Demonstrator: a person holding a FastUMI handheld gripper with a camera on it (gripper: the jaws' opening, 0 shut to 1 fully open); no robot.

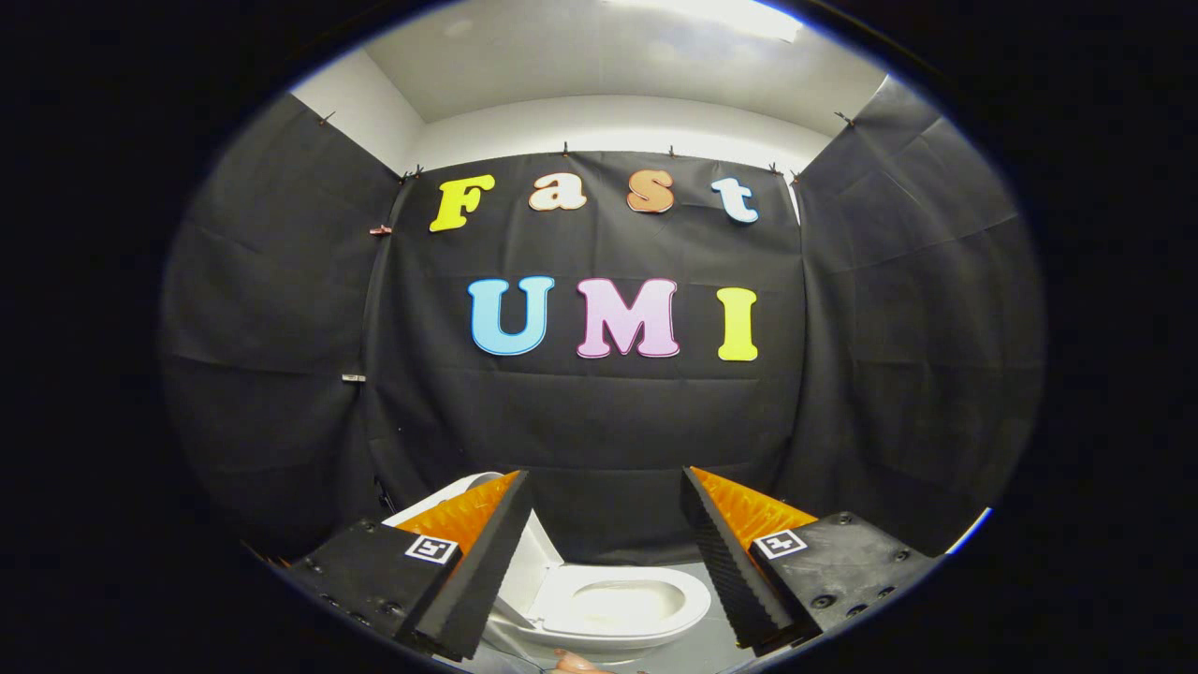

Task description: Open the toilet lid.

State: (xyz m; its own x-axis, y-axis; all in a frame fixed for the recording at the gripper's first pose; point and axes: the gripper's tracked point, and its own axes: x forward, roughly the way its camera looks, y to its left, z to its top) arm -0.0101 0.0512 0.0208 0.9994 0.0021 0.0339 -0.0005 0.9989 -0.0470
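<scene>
Below the fingers (606,487): toilet (613,604), seat down, bowl exposed; lid (538,557) raised upright behind left finger. Fingers wide apart, nothing held, aimed level twd cloth wall (599,421), above toilet.

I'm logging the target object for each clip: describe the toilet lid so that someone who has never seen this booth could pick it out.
Start at the black cloth wall and look down to the white toilet on the floor, seen between the open gripper fingers. The toilet lid is the white panel already standing upright beside the bowl, partly hidden behind one finger. Unlike the flat oval seat ring, it stands on edge.
</scene>
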